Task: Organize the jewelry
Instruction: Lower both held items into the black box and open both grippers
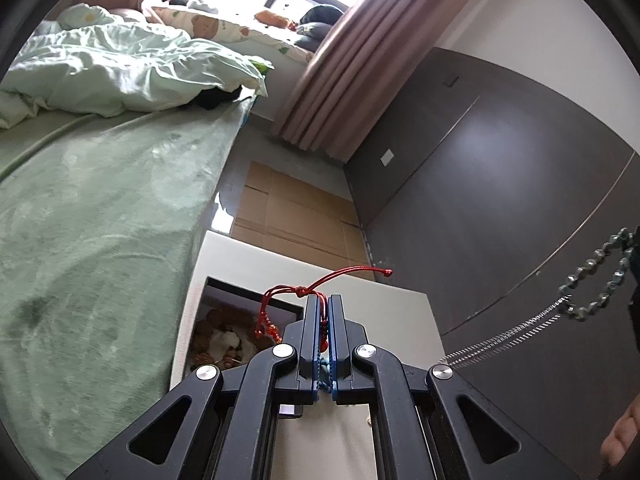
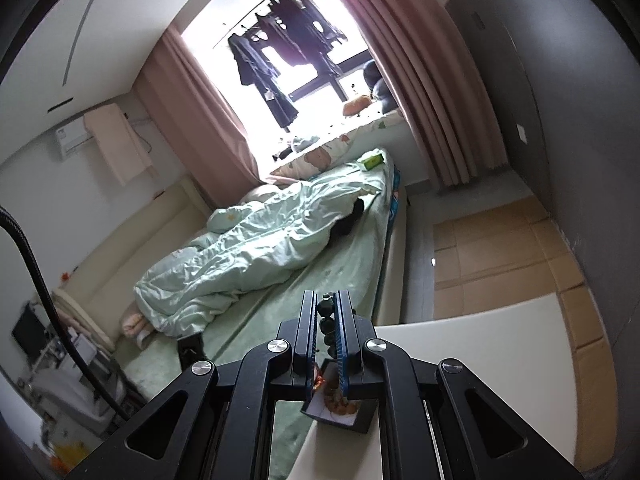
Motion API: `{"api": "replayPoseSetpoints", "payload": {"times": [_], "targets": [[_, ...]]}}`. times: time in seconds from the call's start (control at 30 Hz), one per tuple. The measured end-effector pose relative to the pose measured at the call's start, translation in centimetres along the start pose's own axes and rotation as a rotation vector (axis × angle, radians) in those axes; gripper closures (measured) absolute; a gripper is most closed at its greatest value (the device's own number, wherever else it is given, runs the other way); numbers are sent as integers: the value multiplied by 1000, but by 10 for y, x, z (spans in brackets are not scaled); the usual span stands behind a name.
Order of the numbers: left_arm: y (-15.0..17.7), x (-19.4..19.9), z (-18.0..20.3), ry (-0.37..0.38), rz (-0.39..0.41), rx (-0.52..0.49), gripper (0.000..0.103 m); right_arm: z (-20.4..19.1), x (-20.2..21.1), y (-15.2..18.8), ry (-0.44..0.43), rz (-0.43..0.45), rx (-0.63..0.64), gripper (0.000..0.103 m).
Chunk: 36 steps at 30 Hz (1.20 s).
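My left gripper (image 1: pixel 324 300) is shut on a red cord bracelet (image 1: pixel 280 304) with red beads; its knotted cord loops out to the left and its tail sticks out past the fingertips. Below it sits a black jewelry box (image 1: pixel 224 328) with brown beads inside, on a white table (image 1: pixel 400 320). My right gripper (image 2: pixel 328 298) is shut on a dark beaded bracelet (image 2: pixel 326 320), held high above the same box (image 2: pixel 340 408). In the left wrist view that beaded bracelet (image 1: pixel 600 280) hangs at the right edge with a metal coil trailing from it.
A bed with a green sheet (image 1: pixel 100 240) and rumpled pale duvet (image 2: pixel 248 256) runs along the table's left. Dark wardrobe doors (image 1: pixel 500 200) stand on the right, cardboard (image 1: pixel 296 208) lies on the floor, and pink curtains (image 1: pixel 352 60) frame the window. A hand (image 1: pixel 624 436) shows at lower right.
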<state>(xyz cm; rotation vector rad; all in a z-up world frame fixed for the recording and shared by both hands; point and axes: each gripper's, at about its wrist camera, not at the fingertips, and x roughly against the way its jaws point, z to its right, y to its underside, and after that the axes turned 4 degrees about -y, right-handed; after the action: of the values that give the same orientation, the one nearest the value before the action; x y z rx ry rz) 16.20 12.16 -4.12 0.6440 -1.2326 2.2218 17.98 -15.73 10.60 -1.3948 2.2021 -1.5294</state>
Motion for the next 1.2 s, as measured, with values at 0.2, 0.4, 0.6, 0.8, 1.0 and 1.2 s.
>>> {"api": "replayPoseSetpoints", "payload": {"times": [0.2, 0.4, 0.6, 0.8, 1.0, 1.2], "targets": [[-5, 7, -14, 5, 11, 34, 100, -26, -1, -11, 33, -22, 70, 93], [-6, 5, -24, 10, -5, 57, 100, -52, -7, -18, 56, -39, 144, 93], [-5, 3, -33, 5, -31, 69, 100, -56, -35, -9, 50, -84, 132, 93], [-7, 5, -44, -19, -39, 78, 100, -41, -89, 19, 10, -183, 80, 93], [-9, 2, -55, -36, -54, 98, 100, -17, -137, 52, -17, -275, 17, 93], [-7, -7, -50, -37, -83, 84, 100, 7, -162, 76, -25, -374, -48, 81]]}}
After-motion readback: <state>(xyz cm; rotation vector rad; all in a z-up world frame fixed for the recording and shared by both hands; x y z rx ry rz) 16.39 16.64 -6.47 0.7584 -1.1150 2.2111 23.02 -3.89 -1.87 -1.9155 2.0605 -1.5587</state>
